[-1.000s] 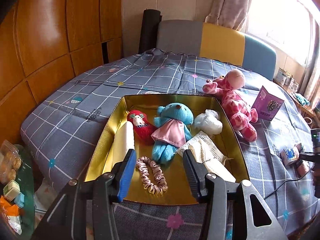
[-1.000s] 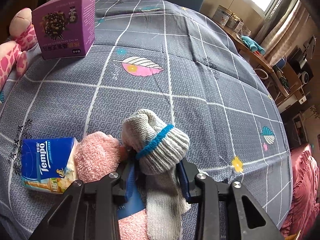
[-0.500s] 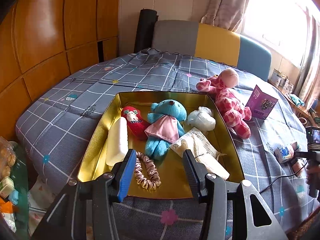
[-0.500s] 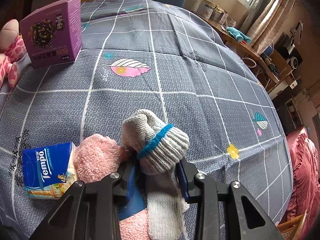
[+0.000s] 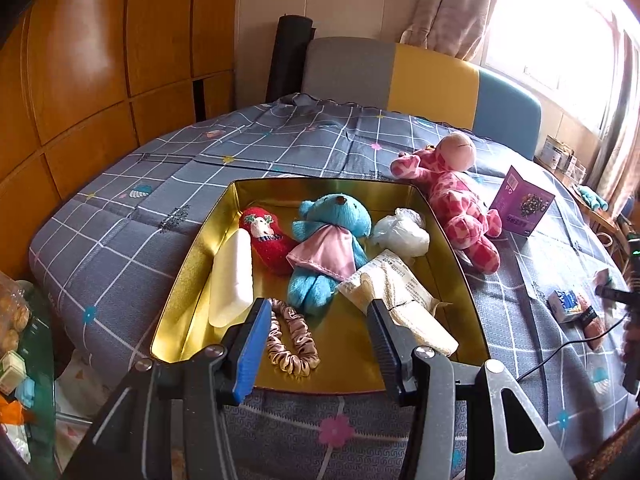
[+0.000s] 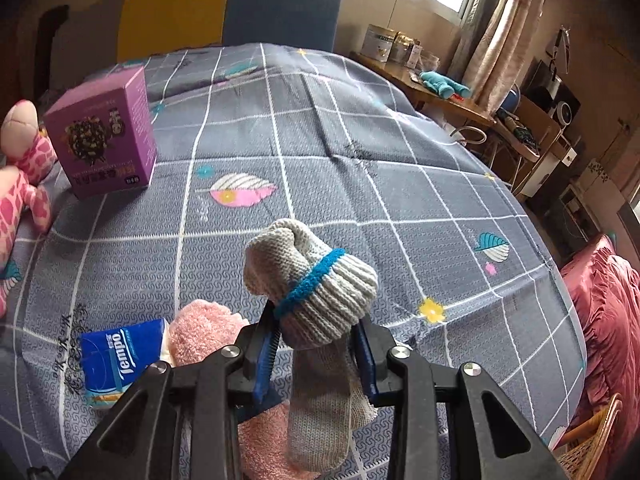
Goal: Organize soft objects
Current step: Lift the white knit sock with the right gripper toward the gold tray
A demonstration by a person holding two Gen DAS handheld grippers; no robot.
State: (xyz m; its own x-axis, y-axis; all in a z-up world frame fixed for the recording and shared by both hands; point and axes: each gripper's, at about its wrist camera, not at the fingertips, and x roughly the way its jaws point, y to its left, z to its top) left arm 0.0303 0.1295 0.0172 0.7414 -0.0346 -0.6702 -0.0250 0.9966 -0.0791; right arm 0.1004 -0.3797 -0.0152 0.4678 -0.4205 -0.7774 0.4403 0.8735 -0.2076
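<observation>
Left gripper (image 5: 316,332): I read jaws parted, nothing between them, hovering over the near rim of the gold tray (image 5: 192,264). Blue bear (image 5: 328,240) at tray centre, scrunchie (image 5: 292,340) at 6 o'clock.

Right gripper (image 6: 316,344): clamped on grey knit sock (image 6: 312,296). Pink sock (image 6: 204,328) and tissue pack (image 6: 120,356) at 9 o'clock.

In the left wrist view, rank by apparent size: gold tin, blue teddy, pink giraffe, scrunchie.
1. Gold tin
2. Pink giraffe and blue teddy, alike; giraffe lies farther, unsure
3. Scrunchie
</observation>
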